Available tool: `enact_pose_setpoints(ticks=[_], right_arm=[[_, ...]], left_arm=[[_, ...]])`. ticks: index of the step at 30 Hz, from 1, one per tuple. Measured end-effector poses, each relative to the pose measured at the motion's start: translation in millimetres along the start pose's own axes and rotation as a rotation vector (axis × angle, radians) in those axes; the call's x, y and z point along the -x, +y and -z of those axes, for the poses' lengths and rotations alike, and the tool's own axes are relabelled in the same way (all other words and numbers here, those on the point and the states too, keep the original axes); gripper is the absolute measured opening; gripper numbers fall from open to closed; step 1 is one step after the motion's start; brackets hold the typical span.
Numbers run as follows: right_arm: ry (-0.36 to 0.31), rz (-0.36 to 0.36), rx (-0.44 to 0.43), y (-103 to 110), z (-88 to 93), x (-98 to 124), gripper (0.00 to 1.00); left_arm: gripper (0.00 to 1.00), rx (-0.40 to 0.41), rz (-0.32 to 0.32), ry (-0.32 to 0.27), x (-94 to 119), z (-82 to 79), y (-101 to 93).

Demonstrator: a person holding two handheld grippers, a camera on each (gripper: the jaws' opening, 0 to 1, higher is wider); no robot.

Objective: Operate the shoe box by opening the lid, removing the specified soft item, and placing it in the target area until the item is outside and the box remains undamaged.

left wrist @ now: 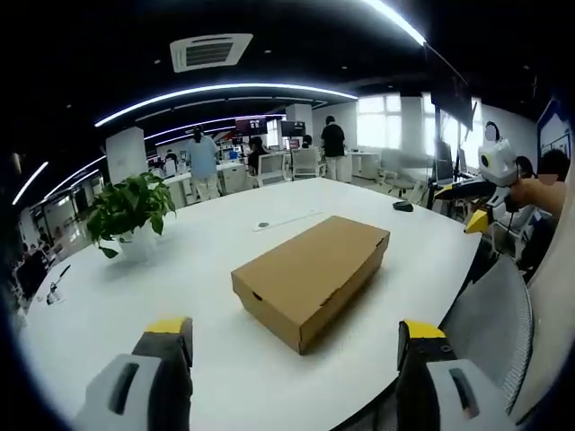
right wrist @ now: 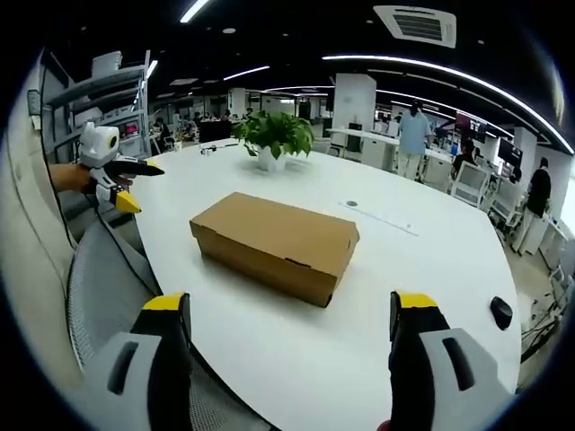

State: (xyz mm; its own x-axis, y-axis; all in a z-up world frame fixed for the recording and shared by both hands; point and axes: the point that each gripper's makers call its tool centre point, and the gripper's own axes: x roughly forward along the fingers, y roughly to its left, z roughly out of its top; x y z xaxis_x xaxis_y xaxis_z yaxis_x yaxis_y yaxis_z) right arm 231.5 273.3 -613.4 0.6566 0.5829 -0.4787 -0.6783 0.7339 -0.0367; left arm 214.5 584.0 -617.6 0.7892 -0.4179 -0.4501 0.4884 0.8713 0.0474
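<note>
Left gripper [left wrist: 296, 346]: jaws spread wide apart at 6 o'clock of the left gripper view, holding nothing, hovering off the near edge of the white table [left wrist: 225, 269]. Shoe box [left wrist: 312, 277]: plain brown cardboard, lid closed, lying flat on the table just past centre of that view, long axis running toward 1 o'clock, well apart from both jaws. Potted plant [left wrist: 130, 211] stands on the table at 10 o'clock; a small dark mouse-like object [left wrist: 402, 206] lies near the far table edge at 2 o'clock. Right gripper [left wrist: 476, 220] enters at 3 o'clock, held in a hand [left wrist: 539, 193]. Grey mesh chair back [left wrist: 490, 314] at 4 o'clock. Right gripper view: own jaws [right wrist: 287, 328] likewise wide apart, empty, at 6 o'clock; box [right wrist: 274, 242] closed, at centre; plant [right wrist: 274, 139] beyond it at 12 o'clock; the left gripper [right wrist: 121, 193] at 9 o'clock, jaws apart. People stand at desks in the background.
</note>
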Motion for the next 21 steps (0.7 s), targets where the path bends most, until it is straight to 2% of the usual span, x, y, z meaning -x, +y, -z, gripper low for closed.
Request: enact_pose_setpoints(ticks=[13,15,21], right_arm=[[0.008,-0.006,0.007,0.9,0.2,1.1,0.85],[0.01,-0.008,0.01,1.1,0.5,1.1,0.85],[0.013,-0.011,0.018,0.9,0.8,1.9,0.83]], left_arm=[[0.95,0.0,0.003,0.001,-1.7,3.4,0.9],[0.94,-0.003,0.002,0.003,-2.6,6.5,4.9],[0.88,-0.002,0.001,-0.004,-2.6,3.1,2.4]])
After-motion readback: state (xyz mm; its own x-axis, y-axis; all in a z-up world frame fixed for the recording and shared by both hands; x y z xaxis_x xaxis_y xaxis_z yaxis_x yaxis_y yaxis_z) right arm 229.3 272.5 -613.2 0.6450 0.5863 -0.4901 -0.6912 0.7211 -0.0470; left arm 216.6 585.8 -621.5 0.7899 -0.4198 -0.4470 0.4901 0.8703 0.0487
